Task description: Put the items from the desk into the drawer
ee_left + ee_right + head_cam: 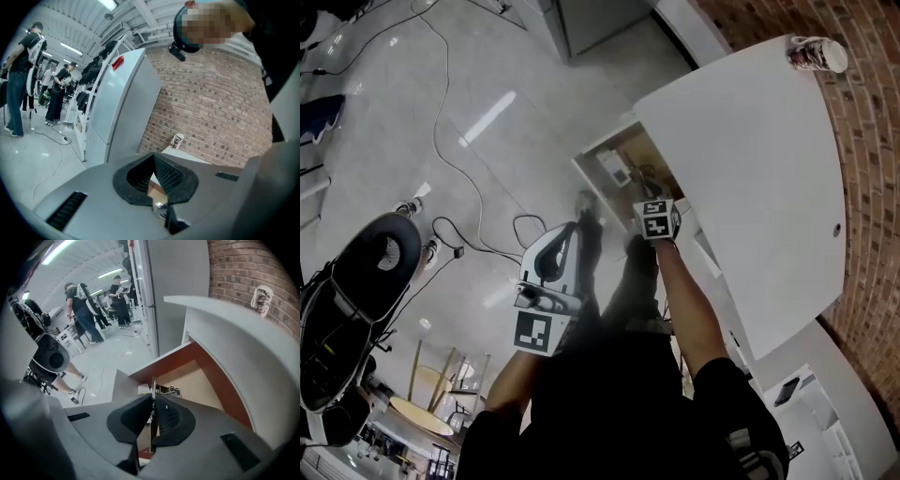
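The right gripper (152,401), jaws clamped on a thin metal piece (153,386), should release only low inside the drawer (197,380) beneath them; the left gripper (153,172) is closed and empty.

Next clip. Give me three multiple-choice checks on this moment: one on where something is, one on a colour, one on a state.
1. Where does the patterned cup stand?
A) on the floor
B) on the far corner of the desk, by the brick wall
C) on a chair

2. What colour is the desk top?
A) black
B) green
C) white

3. How is the drawer under the desk?
A) open, with things inside
B) shut
C) lifted out onto the desk top

Answers:
1 B: the head view shows it on the corner next to the bricks.
2 C: the top is plain white in the head view.
3 A: the right gripper view looks into its wooden inside.
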`<state>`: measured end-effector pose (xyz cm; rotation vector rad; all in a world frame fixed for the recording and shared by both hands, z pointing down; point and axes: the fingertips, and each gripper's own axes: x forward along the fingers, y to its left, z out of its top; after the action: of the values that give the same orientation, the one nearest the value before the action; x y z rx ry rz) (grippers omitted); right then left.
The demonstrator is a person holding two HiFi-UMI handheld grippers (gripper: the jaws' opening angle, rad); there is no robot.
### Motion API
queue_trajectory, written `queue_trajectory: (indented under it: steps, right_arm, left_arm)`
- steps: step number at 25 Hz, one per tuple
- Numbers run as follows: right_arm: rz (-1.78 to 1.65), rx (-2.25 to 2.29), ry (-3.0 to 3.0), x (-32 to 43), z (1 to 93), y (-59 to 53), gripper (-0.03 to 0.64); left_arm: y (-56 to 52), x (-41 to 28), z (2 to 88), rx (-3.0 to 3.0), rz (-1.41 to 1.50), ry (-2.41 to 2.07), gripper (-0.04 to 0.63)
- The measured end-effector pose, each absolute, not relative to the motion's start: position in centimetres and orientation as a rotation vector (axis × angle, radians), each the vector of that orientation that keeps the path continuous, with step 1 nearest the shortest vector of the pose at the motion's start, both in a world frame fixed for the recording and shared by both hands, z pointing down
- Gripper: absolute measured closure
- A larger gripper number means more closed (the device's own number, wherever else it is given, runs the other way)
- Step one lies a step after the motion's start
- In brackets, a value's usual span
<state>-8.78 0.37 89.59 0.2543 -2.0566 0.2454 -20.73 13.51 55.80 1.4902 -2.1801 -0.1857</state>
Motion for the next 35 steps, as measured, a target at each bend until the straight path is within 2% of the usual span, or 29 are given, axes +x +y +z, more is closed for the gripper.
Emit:
queue_trajectory:
  steps: [21, 35]
  right_arm:
    - [0.210, 0.280, -1.955, -9.2, 98.3, -2.2, 0.598]
    - [0.228, 0.337, -1.985, -8.4, 95.4, -2.0, 0.598]
  left_arm:
    - [13.9, -20.0, 59.8, 1.454, -0.143, -2.145, 0.594]
    - [13.8, -19.6, 58.9, 1.443, -0.178, -2.166, 0.594]
